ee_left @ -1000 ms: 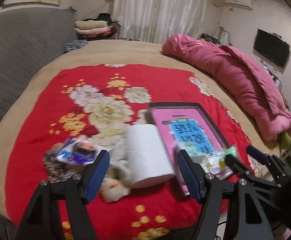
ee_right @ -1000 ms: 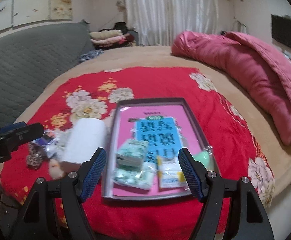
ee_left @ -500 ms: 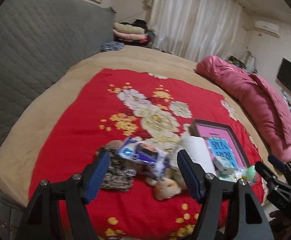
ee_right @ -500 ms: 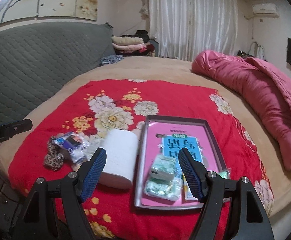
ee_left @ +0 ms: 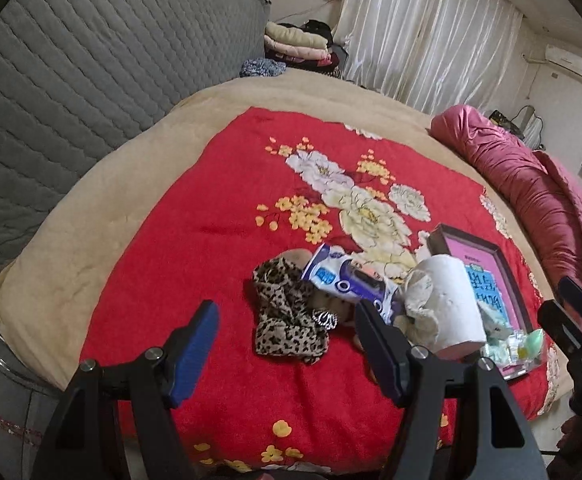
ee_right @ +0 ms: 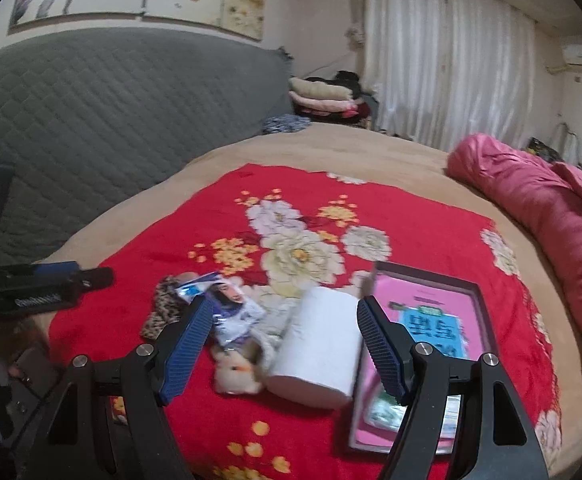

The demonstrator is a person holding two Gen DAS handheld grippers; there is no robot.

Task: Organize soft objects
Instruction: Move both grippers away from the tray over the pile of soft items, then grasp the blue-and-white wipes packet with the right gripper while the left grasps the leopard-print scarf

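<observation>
Claws first: we see our left claw (ee_left: 287, 344) with its 2 blue-padded fingers (ee_left: 193, 346) spread wide apart, holding nothing, hovering above the near edge of the red floral blanket (ee_left: 211, 216). Just ahead of it, between the fingers' line of sight, lies a leopard-print cloth (ee_left: 285, 312), crumpled on the blanket. Touching that cloth on its far right side is a blue and white packet (ee_left: 347, 280), tilted across the pile. Further right of the left claw, a white paper roll (ee_left: 447, 300) lies on its side, with a torn, ragged end facing us.

Our right claw (ee_right: 285, 344) is also spread apart and empty. The paper roll (ee_right: 319, 348) sits between its 2 fingers from this view, ahead of them and not touched. Ahead and left of this claw, a small plush toy (ee_right: 237, 372) rests against the roll, with the packet (ee_right: 231, 312) just beyond it and the leopard cloth (ee_right: 163, 308) further left. Right of the claw, a dark-rimmed tray (ee_right: 487, 312) with a pink printed sheet lies flat on the blanket, just beside the roll; small pale packets (ee_left: 507, 340) lie in its near end.

Further out, a pink quilt (ee_right: 551, 216) is bunched along the right side of the bed, a grey quilted headboard (ee_right: 111, 108) stands to the left, and folded clothes (ee_right: 323, 96) are stacked beyond, by white curtains (ee_right: 451, 60).
</observation>
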